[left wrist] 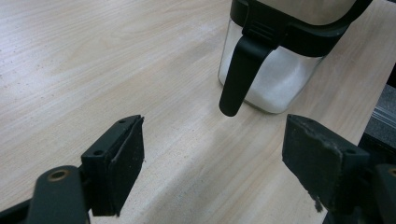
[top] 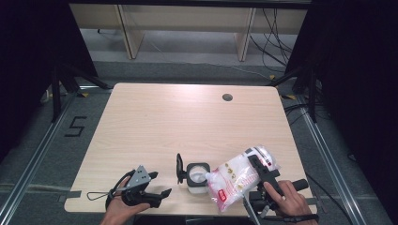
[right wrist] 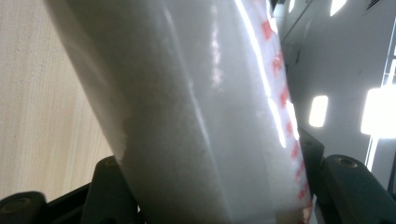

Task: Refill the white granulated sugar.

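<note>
A clear plastic bag (top: pixel 237 178) of white grains with red print lies tilted over the table's front right. My right gripper (top: pixel 256 164) is shut on it; in the right gripper view the bag (right wrist: pixel 201 121) fills the gap between both jaws. Just left of the bag stands a small clear jar (top: pixel 197 177) with a black rim, its black lid (top: pixel 179 168) flipped up; white grains lie inside the jar (left wrist: pixel 275 74). My left gripper (top: pixel 162 194) rests near the front edge, left of the jar, open with nothing between its pads (left wrist: pixel 128 161).
The light wooden table (top: pixel 187 122) has a round cable hole (top: pixel 227 97) at the back right. Dark curtains and stands flank both sides; a wooden shelf frame stands behind.
</note>
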Motion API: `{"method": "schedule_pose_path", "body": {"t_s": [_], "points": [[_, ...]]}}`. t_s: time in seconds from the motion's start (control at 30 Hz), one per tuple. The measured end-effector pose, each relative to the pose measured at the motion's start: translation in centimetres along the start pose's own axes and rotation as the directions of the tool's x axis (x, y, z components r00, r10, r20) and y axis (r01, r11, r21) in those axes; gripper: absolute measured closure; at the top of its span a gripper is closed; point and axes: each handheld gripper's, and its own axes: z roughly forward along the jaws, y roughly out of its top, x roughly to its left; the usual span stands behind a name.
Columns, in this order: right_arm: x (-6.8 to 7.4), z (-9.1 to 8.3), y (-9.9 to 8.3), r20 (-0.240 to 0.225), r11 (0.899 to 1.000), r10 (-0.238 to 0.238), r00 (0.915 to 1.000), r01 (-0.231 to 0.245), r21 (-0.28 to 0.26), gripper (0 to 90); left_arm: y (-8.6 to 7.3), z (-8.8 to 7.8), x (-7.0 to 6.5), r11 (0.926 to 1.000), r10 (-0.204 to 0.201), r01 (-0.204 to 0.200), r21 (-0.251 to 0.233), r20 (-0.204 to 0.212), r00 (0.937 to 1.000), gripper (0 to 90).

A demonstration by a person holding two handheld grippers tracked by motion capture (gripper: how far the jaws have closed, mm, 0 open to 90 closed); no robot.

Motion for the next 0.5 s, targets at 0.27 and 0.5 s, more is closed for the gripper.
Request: {"method": "schedule_pose_path", "body": {"t_s": [0.27, 0.5], "points": [[-0.13, -0.01, -0.06, 0.003, 1.0, 0.009, 1.0, -0.009, -0.007, 44.4, -0.01, -0.08, 0.06, 0.9999, 0.01, -0.01, 0.012, -0.01, 0.9999, 20.4], [-0.08, 0.04, -0.12, 0.014, 1.0, 0.006, 0.9999, -0.005, -0.02, 44.4, 0.01, -0.13, 0.16, 0.9996, 0.019, -0.019, 0.02, -0.012, 0.9997, 20.4]]}}
